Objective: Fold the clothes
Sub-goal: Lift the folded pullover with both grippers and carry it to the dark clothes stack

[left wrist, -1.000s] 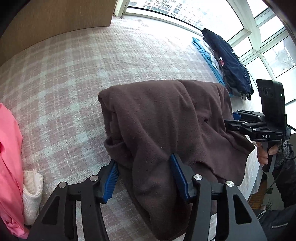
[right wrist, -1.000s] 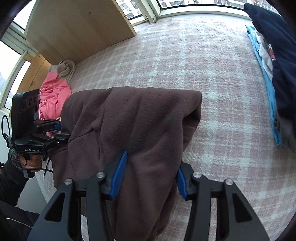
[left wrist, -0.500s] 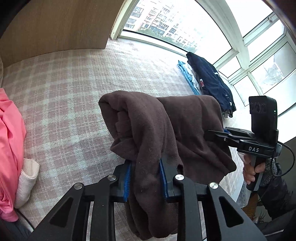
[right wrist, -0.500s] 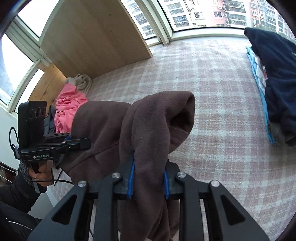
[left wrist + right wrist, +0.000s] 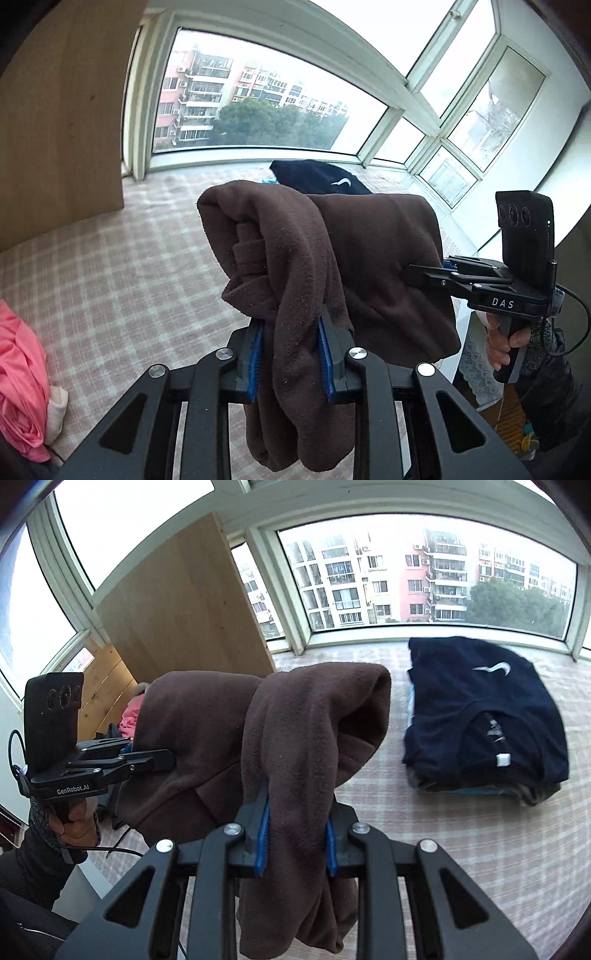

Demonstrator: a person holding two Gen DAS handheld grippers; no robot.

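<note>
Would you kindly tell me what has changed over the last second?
Both grippers, left and right, closed on the brown garment and lifted it off the checked bed cover. The navy stack and pink clothes stayed put.

My left gripper (image 5: 291, 354) points downward at a slant, its blue-padded jaws drawn in tight on a thick bunch of the brown garment (image 5: 332, 258). My right gripper (image 5: 297, 834) slants down the same way, pads pinched on the other bunch of that fabric. From the left camera, my right hand (image 5: 504, 343) shows at three o'clock, wrapped around its handle. From the right camera, my left hand (image 5: 74, 821) sits at nine o'clock, gripping its handle, dark sleeve below.
</note>
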